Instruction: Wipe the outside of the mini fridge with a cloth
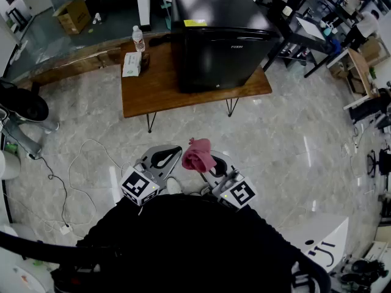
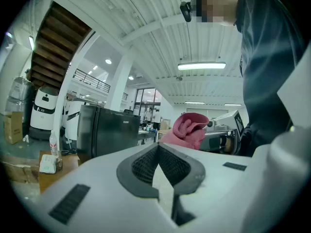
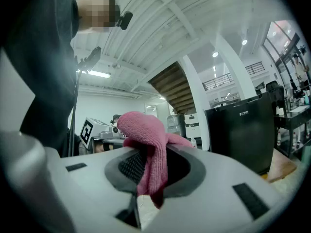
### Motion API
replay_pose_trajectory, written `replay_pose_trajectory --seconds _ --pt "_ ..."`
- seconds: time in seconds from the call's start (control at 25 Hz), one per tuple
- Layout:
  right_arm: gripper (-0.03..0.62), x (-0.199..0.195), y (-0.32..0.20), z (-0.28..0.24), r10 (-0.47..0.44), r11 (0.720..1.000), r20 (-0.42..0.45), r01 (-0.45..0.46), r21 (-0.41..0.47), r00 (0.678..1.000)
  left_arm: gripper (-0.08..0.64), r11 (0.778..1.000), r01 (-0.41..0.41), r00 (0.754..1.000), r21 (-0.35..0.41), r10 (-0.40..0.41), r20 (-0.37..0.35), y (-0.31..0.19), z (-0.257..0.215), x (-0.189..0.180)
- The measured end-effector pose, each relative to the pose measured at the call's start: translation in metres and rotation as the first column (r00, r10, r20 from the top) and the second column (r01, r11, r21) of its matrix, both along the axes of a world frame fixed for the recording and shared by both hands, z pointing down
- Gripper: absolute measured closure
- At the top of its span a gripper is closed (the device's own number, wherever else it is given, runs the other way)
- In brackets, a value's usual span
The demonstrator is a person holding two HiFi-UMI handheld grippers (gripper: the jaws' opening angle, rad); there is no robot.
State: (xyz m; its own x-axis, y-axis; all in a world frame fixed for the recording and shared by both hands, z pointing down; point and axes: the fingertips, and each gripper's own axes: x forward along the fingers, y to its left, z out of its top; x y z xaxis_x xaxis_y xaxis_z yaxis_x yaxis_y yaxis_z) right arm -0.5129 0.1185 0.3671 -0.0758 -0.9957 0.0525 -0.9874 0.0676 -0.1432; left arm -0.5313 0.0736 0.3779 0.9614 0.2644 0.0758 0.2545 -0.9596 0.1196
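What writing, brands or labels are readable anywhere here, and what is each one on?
"FUXIN", as best I can read it: white brand lettering on the front of the black mini fridge.
Yellow sticker on the fridge top: too small to read.
Tissue pack and water bottle: print too small to read.
Marker cubes: square patterns, no words.

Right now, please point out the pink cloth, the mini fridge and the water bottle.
pink cloth (image 1: 198,154): head view, on its bunched top.
mini fridge (image 1: 221,63): head view, on its front door.
water bottle (image 1: 139,40): head view, on its body.
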Motion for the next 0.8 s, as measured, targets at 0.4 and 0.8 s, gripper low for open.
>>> replay_pose_trajectory --seconds 0.4,0.8 --pt "0.515 -0.001 -0.007 0.001 0.004 1.000 -0.002 -0.004 0.007 1.000 0.558 1.000 0.013 1.000 0.002 -0.013 -0.022 -0.003 -0.005 -0.002" --pt "0.514 0.037 -0.026 -0.033 0.023 0.998 -0.051 -0.021 0.054 0.998 0.558 0.998 0.068 0.995 0.011 -0.067 -0.081 -0.028 -0.030 0.017"
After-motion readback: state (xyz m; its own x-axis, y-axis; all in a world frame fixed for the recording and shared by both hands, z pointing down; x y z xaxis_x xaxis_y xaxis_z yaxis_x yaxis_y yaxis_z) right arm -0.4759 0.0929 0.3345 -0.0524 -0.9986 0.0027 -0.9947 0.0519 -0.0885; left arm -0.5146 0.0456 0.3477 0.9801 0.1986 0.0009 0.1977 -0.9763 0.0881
